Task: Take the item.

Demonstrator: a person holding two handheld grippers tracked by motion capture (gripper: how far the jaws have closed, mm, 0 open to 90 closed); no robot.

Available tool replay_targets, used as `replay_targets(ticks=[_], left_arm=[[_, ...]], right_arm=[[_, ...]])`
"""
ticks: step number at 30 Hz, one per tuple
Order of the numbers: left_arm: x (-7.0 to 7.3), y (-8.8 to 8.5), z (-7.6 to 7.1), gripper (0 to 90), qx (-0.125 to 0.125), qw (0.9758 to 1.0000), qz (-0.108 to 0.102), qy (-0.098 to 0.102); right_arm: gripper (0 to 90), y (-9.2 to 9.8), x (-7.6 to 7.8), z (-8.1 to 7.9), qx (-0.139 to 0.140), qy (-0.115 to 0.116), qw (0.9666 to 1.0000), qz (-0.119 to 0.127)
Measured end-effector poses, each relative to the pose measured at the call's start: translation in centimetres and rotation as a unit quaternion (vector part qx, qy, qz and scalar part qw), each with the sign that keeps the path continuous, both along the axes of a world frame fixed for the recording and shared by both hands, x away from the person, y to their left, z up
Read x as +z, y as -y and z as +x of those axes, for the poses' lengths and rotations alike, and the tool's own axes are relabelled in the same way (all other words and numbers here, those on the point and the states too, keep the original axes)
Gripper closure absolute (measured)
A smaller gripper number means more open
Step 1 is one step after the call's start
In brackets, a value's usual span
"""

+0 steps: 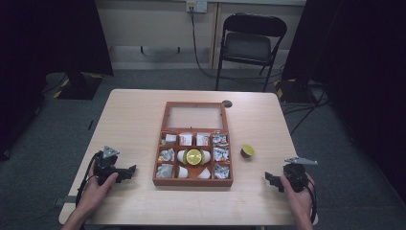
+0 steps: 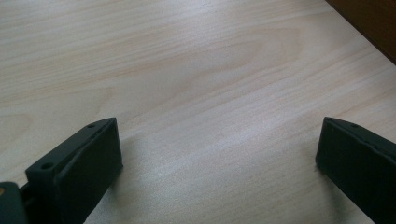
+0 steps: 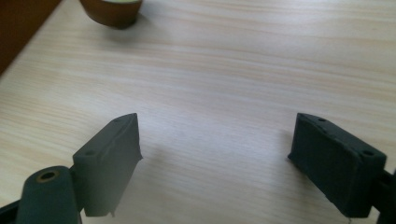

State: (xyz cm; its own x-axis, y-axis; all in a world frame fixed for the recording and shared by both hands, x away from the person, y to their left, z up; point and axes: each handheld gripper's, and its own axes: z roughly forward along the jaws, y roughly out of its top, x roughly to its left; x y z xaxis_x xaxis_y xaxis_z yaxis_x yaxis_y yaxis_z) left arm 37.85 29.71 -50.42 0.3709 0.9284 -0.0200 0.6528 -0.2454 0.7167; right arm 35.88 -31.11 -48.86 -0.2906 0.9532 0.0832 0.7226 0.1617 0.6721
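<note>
Resting low over the table [image 1: 134,115], your right gripper [image 3: 215,149] has its jaws apart with nothing between them. The cup [image 1: 247,151] sits ahead of it, apart, between it and the box [image 1: 194,182]. Your left gripper [image 2: 219,154] stands open too, left of the box.

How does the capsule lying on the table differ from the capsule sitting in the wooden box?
The loose capsule lies on the bare table, right of the wooden box; the boxed capsule rests on white cups in the middle compartment. The loose capsule is tipped, showing its brown side; the boxed capsule faces up, showing its round yellow-green lid. The loose capsule looks smaller. Both have yellow-green tops, and neither is held.
</note>
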Motion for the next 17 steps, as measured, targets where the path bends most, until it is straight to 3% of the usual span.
replay_targets(ticks=[1,4,7,9,17], left_arm=[[0.0,0.0,0.0,0.0,0.000,1.0000,-0.001,0.000],[0.0,0.0,0.0,0.0,0.000,1.0000,-0.001,0.000],[0.0,0.0,0.0,0.0,0.000,1.0000,0.000,0.000],[0.0,0.0,0.0,0.0,0.000,1.0000,-0.001,0.000],[0.0,0.0,0.0,0.0,0.000,1.0000,0.000,0.000]], right_arm=[[15.0,0.0,0.0,0.0,-0.002,0.002,0.9999,-0.011],[14.5,0.2,-0.2,0.1,-0.013,0.012,0.9998,-0.003],[13.7,-0.3,-0.7,0.1,-0.029,0.033,0.9985,-0.032],[11.9,-0.5,-1.1,0.1,-0.034,0.051,0.9975,-0.035],[12.0,-0.5,-1.1,0.0,-0.032,0.051,0.9975,-0.036]])
